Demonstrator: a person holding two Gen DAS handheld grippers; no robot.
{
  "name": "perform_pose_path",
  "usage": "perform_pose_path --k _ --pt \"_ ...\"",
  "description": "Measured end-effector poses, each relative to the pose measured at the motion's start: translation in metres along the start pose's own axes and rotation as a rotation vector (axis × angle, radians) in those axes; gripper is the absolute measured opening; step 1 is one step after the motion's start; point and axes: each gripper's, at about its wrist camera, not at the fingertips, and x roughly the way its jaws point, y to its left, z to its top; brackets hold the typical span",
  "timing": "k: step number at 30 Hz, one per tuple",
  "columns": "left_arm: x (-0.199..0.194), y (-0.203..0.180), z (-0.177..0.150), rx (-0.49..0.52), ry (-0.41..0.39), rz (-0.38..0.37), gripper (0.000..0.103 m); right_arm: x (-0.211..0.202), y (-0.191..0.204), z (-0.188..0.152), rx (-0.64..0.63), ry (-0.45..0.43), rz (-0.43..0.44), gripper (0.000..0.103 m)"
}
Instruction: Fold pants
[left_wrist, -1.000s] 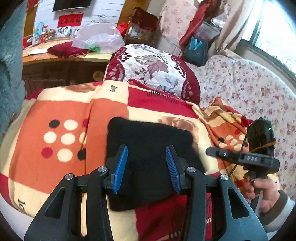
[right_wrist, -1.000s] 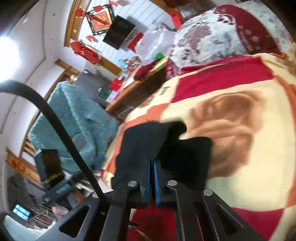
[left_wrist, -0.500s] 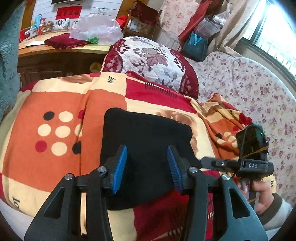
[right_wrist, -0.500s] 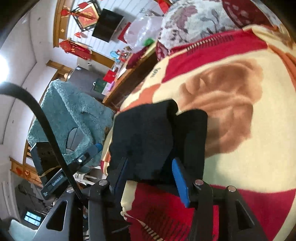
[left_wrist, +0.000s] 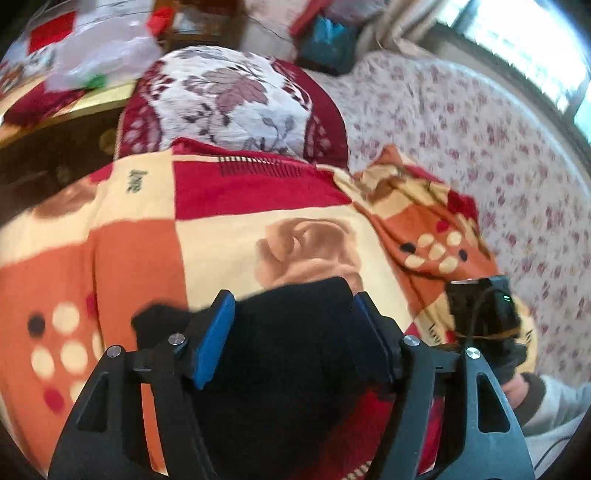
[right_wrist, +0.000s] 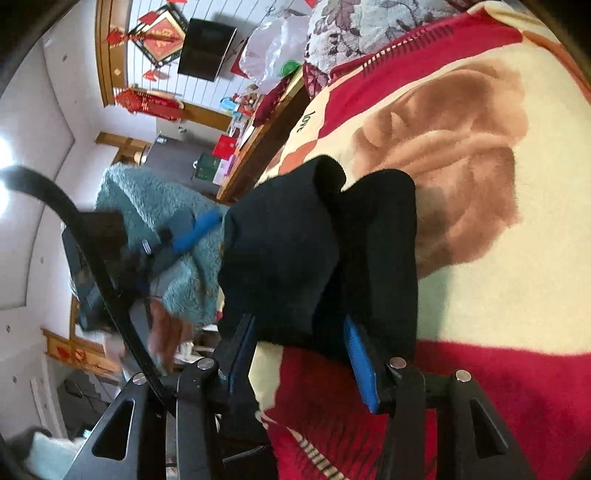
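Note:
The black pants (left_wrist: 295, 343) lie folded into a small thick bundle on a patterned orange, red and cream blanket (left_wrist: 229, 229). My left gripper (left_wrist: 295, 332) is open, its blue-padded fingers on either side of the bundle's near part. In the right wrist view the pants (right_wrist: 314, 251) show as a layered fold, and my right gripper (right_wrist: 301, 354) is open with its fingers at the bundle's near edge. The right gripper's body also shows at the right of the left wrist view (left_wrist: 484, 317), and the left gripper shows at the left of the right wrist view (right_wrist: 184, 232).
A floral red and white cushion (left_wrist: 236, 103) sits behind the blanket. A floral sofa cover (left_wrist: 480, 147) spreads to the right. A wooden cabinet (left_wrist: 55, 147) with a plastic bag (left_wrist: 99, 55) stands at the back left. A teal fluffy throw (right_wrist: 162, 229) lies left.
My right gripper has gone from shut on the pants to open. My left gripper has moved forward and low over the bundle, staying open. The view has swung right.

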Motion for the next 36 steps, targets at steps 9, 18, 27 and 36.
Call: perform_pose_path --k 9,18,27,36 --pt "0.054 -0.002 0.014 0.145 0.213 0.031 0.066 0.014 -0.004 -0.001 0.045 -0.002 0.071 0.049" --pt "0.07 -0.021 -0.003 0.28 0.221 0.1 0.031 0.01 -0.01 0.0 0.05 -0.094 0.064 0.012" --pt "0.058 -0.053 0.014 0.299 0.124 0.048 0.021 -0.04 0.022 0.01 -0.097 -0.168 -0.014 0.01" --pt "0.093 -0.044 -0.004 0.235 0.137 0.078 0.021 -0.02 -0.008 0.001 -0.063 -0.109 -0.16 0.01"
